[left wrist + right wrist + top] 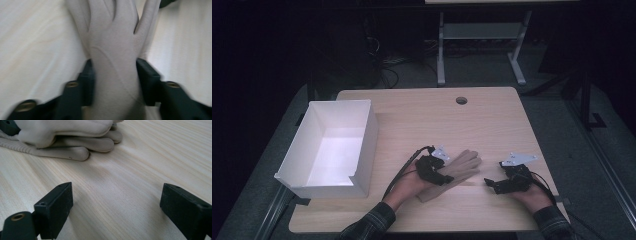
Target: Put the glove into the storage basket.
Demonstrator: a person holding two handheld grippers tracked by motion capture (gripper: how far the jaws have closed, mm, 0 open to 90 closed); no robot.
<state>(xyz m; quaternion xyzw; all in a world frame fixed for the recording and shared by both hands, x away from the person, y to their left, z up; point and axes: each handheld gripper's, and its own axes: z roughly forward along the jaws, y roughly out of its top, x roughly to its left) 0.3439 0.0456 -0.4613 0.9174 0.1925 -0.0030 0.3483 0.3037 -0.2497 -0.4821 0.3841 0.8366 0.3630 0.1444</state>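
Pinching the glove (113,65) at its wrist between my left gripper (115,82) jaws, I am leaving my right gripper (116,202) open, the white box (362,150) not yet filled.

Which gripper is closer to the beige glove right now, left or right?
Left. The left gripper has its jaws pressed on either side of the glove. The right gripper sits apart beside it, jaws open over bare table.

High view is pretty dim, room behind basically black, only the light wooden bench (492,120) lit from overhead. Left gripper view is washed-out and blurry; right gripper view is sharper up close.
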